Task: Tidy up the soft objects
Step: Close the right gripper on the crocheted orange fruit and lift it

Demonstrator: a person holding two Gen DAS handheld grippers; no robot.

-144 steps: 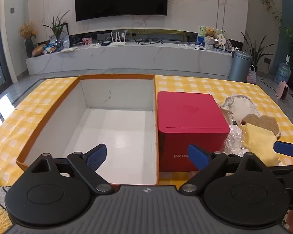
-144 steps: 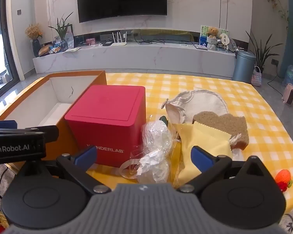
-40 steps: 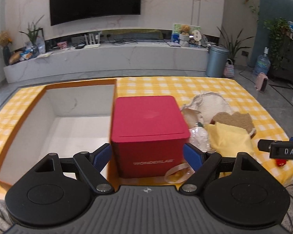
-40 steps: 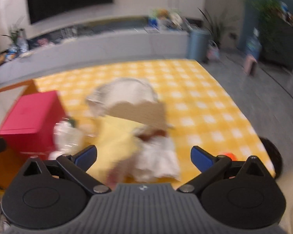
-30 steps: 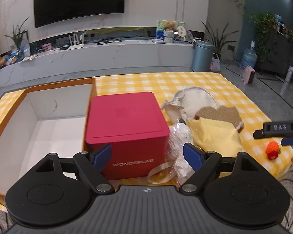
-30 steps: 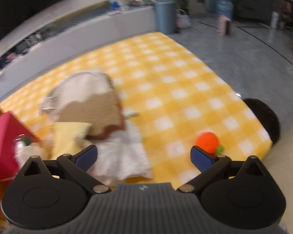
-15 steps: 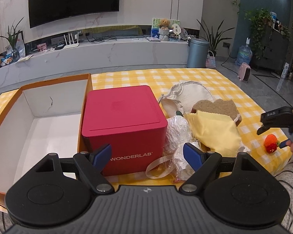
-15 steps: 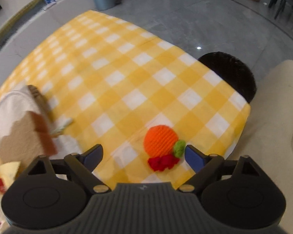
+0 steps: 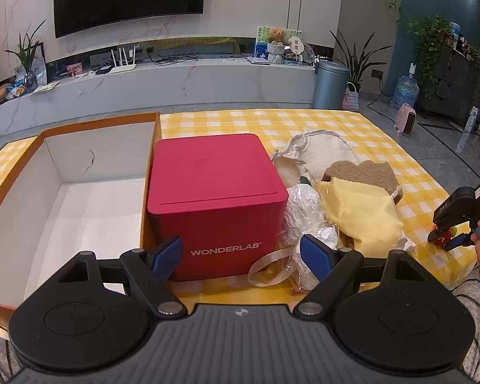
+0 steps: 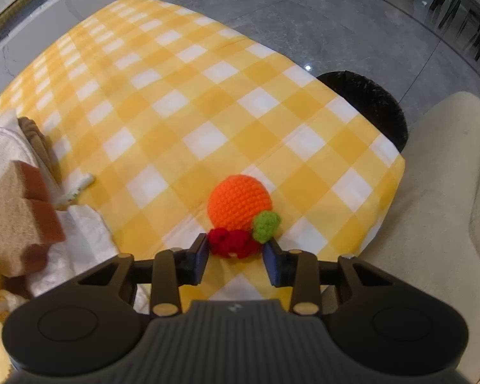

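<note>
My right gripper [image 10: 235,260] dropped onto crochet orange toy [image 10: 240,214] near surface [image 10: 176,96] corner; jaws closing around red part, barely touching. Left gripper [image 9: 241,252] apart, empty. First pick starting.

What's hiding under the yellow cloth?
The yellow cloth lies over part of the brown sponge, whose far half sticks out. A bit of white paper peeks from its near corner. Anything else underneath is covered.
</note>
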